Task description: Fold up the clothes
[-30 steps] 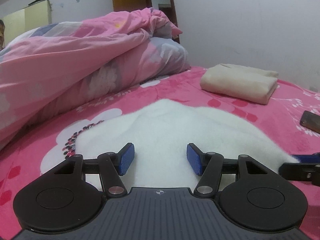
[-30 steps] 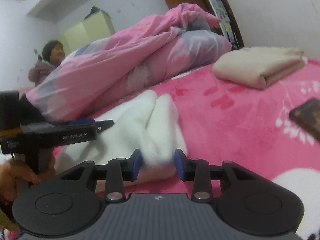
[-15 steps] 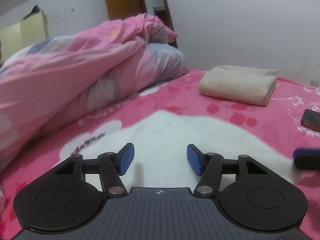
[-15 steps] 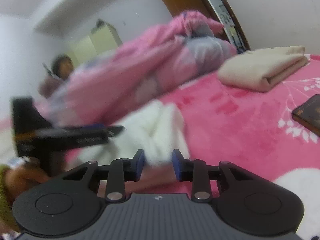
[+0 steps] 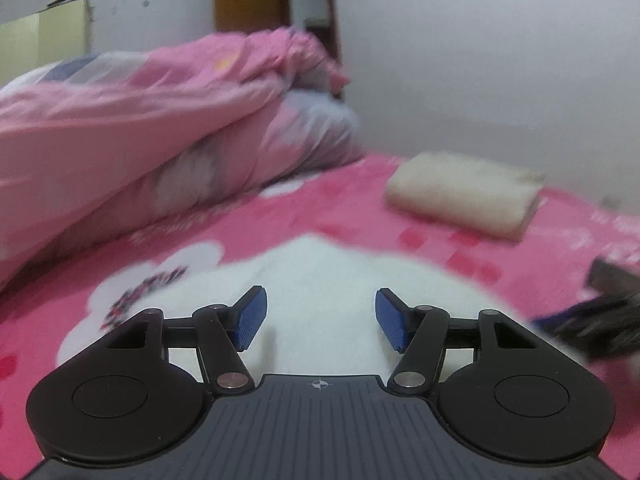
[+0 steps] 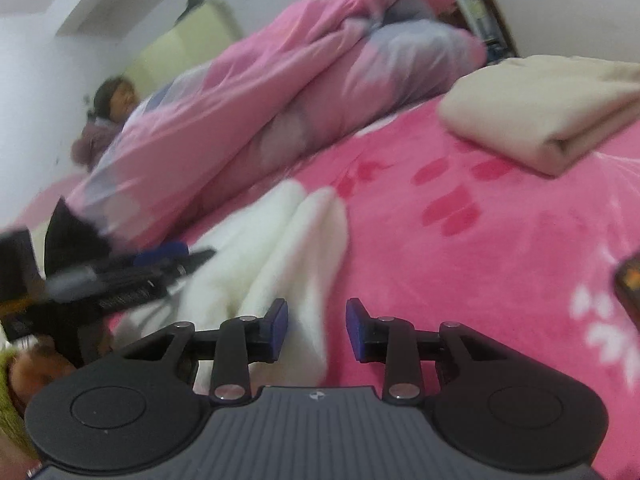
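Right wrist view: right gripper (image 6: 316,330) pinches white garment (image 6: 280,248) on the bed (image 6: 480,240); left gripper (image 5: 320,320) hovers agape, empty.

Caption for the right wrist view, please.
Right gripper over the edge of a white fluffy garment on a pink floral bedspread, folded beige cloth beyond.

On the bed (image 6: 500,248) your fleece garment (image 5: 320,280) lies near the front edge, spread under your left gripper (image 5: 320,316). Your right gripper (image 6: 317,330) is at the garment's right end, and a fold of it lies between the jaws. Behind the garment, a heaped quilt (image 5: 140,140) lies along the left side. A folded cloth (image 6: 540,112) rests toward the far right, well apart. A flat device (image 6: 630,288) lies at the right edge.
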A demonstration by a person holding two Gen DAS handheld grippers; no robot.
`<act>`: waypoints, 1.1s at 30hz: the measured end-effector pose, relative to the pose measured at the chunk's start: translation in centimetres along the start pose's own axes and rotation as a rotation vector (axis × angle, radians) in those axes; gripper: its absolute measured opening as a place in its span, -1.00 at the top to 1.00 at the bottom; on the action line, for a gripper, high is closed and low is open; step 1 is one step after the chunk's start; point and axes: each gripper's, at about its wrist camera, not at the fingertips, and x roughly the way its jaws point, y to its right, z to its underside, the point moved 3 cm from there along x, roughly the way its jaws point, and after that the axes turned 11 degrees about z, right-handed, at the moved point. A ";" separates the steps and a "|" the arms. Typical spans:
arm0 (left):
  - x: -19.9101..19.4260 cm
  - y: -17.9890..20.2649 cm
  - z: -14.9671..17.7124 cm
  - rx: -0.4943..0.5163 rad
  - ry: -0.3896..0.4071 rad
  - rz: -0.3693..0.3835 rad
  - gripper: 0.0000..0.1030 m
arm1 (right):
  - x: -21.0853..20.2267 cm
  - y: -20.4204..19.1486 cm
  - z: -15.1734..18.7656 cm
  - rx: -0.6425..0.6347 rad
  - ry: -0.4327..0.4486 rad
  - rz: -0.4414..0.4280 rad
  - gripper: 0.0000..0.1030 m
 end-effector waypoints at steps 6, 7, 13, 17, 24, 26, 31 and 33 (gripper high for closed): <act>4.0 2.6 -2.9 0.075 -0.088 0.164 -0.22 | 2.8 -0.4 -0.8 -0.010 -0.076 -0.074 0.44; 4.9 3.1 -2.9 0.103 -0.111 0.165 -0.22 | 3.0 -0.5 -0.8 -0.016 -0.079 -0.078 0.47; 7.8 3.9 -1.2 0.148 -0.198 0.131 -0.24 | 1.3 -4.4 0.5 -0.230 0.048 0.037 0.80; 7.3 2.9 -0.7 0.097 -0.180 0.119 -0.24 | 1.0 -3.4 0.9 -0.149 0.045 0.062 0.83; 7.3 2.6 -0.7 0.075 -0.161 0.123 -0.23 | 1.0 -0.6 1.6 0.053 0.004 0.045 0.83; 7.2 2.1 -0.6 0.043 -0.147 0.137 -0.23 | 1.2 0.1 1.4 0.091 -0.016 0.024 0.79; 6.9 0.5 -0.7 -0.078 -0.112 0.192 -0.21 | 2.1 -1.5 -1.0 -0.061 -0.027 0.054 0.35; 6.7 -0.5 -0.7 -0.145 -0.092 0.219 -0.20 | 2.7 -2.4 -2.0 -0.144 -0.029 0.076 0.23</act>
